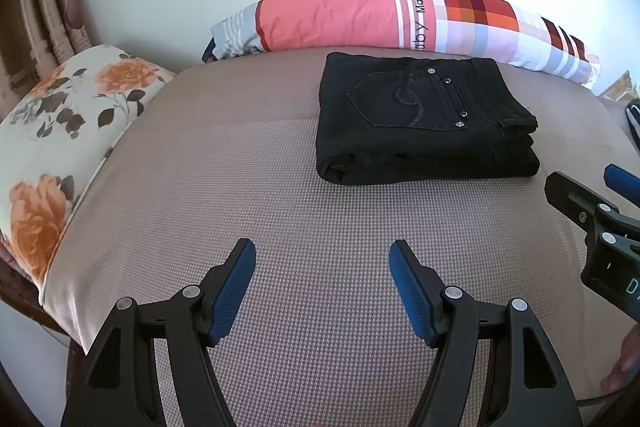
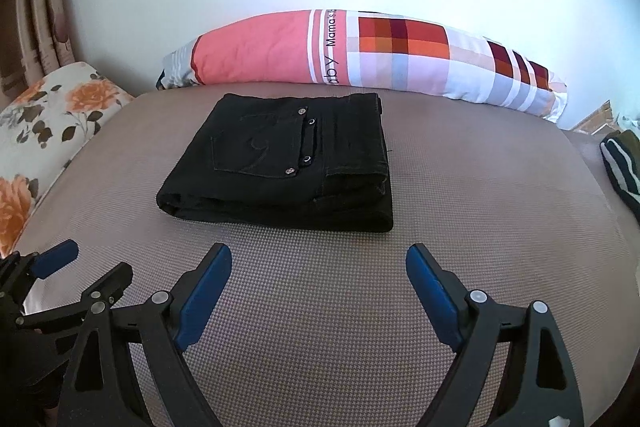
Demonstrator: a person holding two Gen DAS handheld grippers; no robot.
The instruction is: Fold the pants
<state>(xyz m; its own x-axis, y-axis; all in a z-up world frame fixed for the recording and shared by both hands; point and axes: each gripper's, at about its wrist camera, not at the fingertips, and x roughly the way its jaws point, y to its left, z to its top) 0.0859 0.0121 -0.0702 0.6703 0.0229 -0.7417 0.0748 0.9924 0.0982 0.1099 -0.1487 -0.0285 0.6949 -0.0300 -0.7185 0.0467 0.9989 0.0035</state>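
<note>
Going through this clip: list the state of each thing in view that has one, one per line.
black pants: folded into a compact stack, back pocket up, lying flat on the bed, untouched.
left gripper: open, empty, short of the pants.
right gripper: open, empty, just in front of the pants.
long patchwork pillow: lying along the wall behind the pants.
floral pillow: lying at the bed's left edge.

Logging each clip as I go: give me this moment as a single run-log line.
folded black denim pants flat on beige woven mattress | left gripper open, empty | right gripper open, empty | fold looks done
</note>
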